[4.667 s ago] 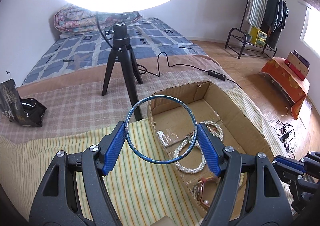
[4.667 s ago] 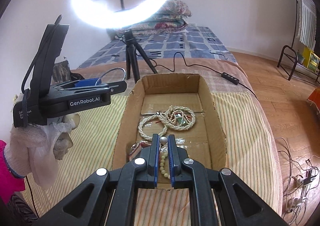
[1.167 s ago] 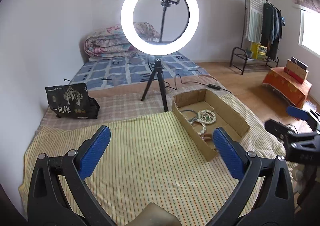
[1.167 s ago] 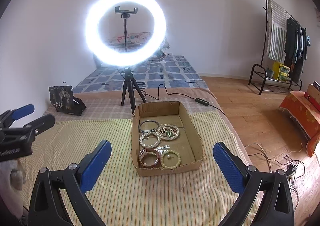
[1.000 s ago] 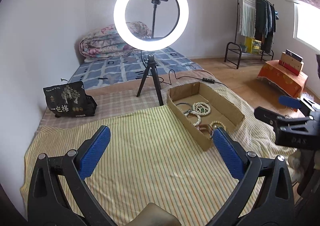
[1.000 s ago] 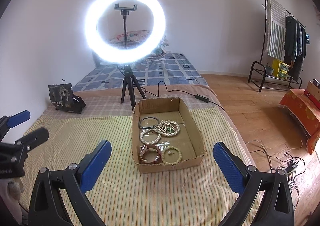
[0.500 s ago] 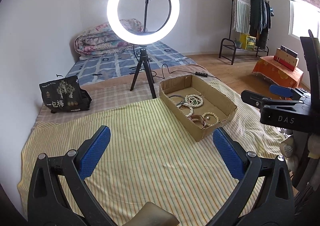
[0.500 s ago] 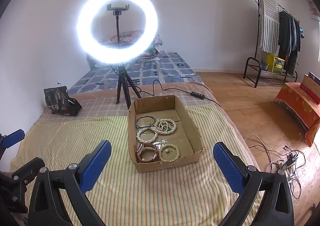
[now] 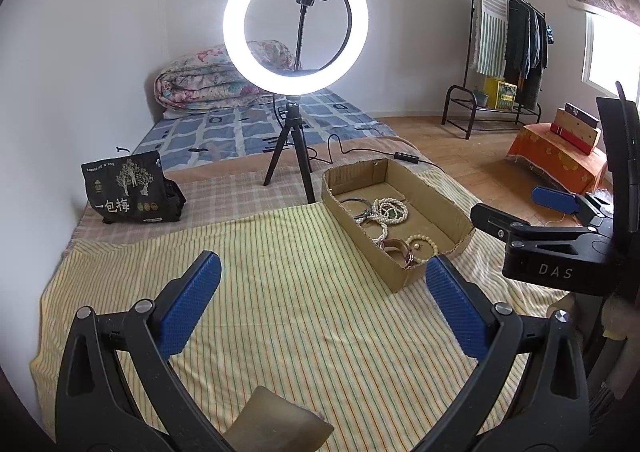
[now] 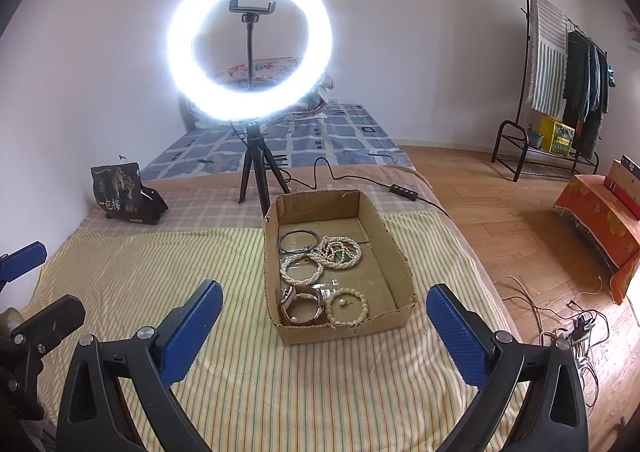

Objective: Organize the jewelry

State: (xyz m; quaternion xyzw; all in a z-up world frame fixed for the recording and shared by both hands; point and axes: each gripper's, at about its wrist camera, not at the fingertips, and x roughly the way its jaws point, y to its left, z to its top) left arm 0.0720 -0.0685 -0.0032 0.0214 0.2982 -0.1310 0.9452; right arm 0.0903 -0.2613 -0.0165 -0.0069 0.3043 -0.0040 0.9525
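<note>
A shallow cardboard box sits on the striped cloth and holds the jewelry. Inside lie a dark bangle, pearl strands, a pearl bracelet, a brown leather watch and a pale bead bracelet. My right gripper is open and empty, pulled back in front of the box's near wall. Open and empty too, my left gripper hovers over bare cloth left of the box. The right gripper's body shows at the right of the left wrist view.
A lit ring light on a tripod stands just behind the box, its cable trailing right. A black printed bag leans at the back left. The bed's right edge drops to a wooden floor with cables.
Both grippers have drawn back and away from the box and opened wide. The bangle that my left gripper held now lies in the box.
</note>
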